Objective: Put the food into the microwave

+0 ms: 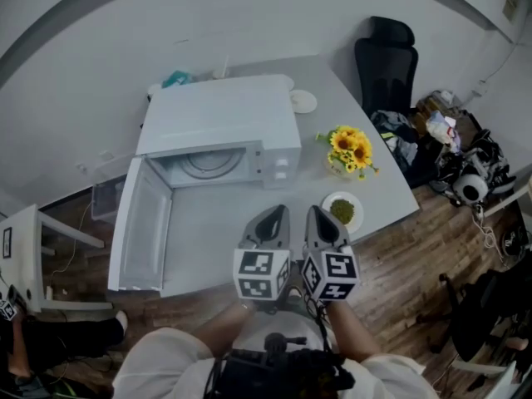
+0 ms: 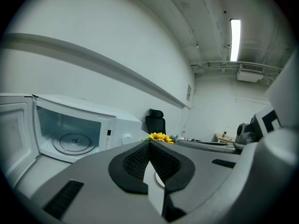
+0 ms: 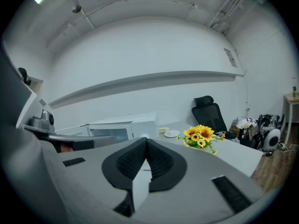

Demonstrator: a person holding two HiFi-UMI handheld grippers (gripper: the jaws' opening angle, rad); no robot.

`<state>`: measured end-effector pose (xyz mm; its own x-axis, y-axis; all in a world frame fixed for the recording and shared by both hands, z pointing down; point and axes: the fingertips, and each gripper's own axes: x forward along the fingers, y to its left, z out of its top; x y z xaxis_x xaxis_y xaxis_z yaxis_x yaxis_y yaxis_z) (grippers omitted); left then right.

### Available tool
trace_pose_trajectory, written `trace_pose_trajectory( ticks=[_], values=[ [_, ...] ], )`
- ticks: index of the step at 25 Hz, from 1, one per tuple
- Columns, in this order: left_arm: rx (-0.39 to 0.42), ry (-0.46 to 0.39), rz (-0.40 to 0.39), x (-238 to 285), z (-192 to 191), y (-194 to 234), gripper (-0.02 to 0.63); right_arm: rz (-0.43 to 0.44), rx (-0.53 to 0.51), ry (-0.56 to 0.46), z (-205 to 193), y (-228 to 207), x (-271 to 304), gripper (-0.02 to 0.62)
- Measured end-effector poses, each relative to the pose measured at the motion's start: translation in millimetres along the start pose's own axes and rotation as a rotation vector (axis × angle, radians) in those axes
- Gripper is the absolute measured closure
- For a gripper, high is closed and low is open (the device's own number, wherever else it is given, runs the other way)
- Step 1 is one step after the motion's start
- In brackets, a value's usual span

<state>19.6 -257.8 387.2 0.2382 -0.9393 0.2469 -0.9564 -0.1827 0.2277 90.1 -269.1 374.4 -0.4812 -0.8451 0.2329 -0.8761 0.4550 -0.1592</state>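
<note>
1. The left gripper (image 1: 273, 216) and the right gripper (image 1: 321, 218) hang side by side over the front part of the grey table (image 1: 208, 239), each with its marker cube towards the person.
2. Left gripper – in the left gripper view its 2 black ribbed pads meet at the tips (image 2: 149, 143), with nothing between them.
3. Right gripper – the right gripper view shows the same: pads pressed together (image 3: 146, 141), nothing held.
4. The food sits on a small white plate (image 1: 342, 211) on the table, just right of the right gripper's tip and near the table's front edge. It is a dark green heap; what kind of food it is I cannot tell from this height.
5. A bunch of sunflowers (image 1: 350, 150) stands just behind that plate, between it and the microwave's right side.
6. The white microwave (image 1: 218, 123) stands at the back left of the table. Its door (image 1: 141, 224) is swung fully open to the left, and the round turntable (image 1: 204, 165) shows inside the empty cavity.
7. A small white saucer (image 1: 302, 100) lies behind the microwave's right corner.
8. A black office chair (image 1: 386, 56) stands beyond the table's far right corner, with bags and cables on the wooden floor (image 1: 416, 256) beside it.
</note>
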Motion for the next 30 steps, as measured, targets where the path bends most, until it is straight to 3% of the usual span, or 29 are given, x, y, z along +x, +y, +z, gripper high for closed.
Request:
trace_pose_trajectory(
  ticks=[9,13,16,24,30],
  values=[
    [-0.04,0.081,-0.141,32,-36,-45,0.594,-0.124,0.035,0.027,-21,-59,-14,0.565],
    [-0.081,0.108,-0.188,55,-53,-64,0.566,-0.165,0.071,0.059,-38,-93,-17,0.503],
    [-0.096,0.149,-0.197,73,-71,-71,0.488,-0.2,0.098,0.074,-51,-117,-17,0.455],
    [-0.091,0.23,-0.192,126,-117,-81,0.488,-0.275,0.15,0.106,-83,-186,-6,0.451],
    [-0.093,0.24,-0.142,157,-140,-76,0.488,-0.305,0.167,0.133,-111,-222,9,0.451]
  ],
)
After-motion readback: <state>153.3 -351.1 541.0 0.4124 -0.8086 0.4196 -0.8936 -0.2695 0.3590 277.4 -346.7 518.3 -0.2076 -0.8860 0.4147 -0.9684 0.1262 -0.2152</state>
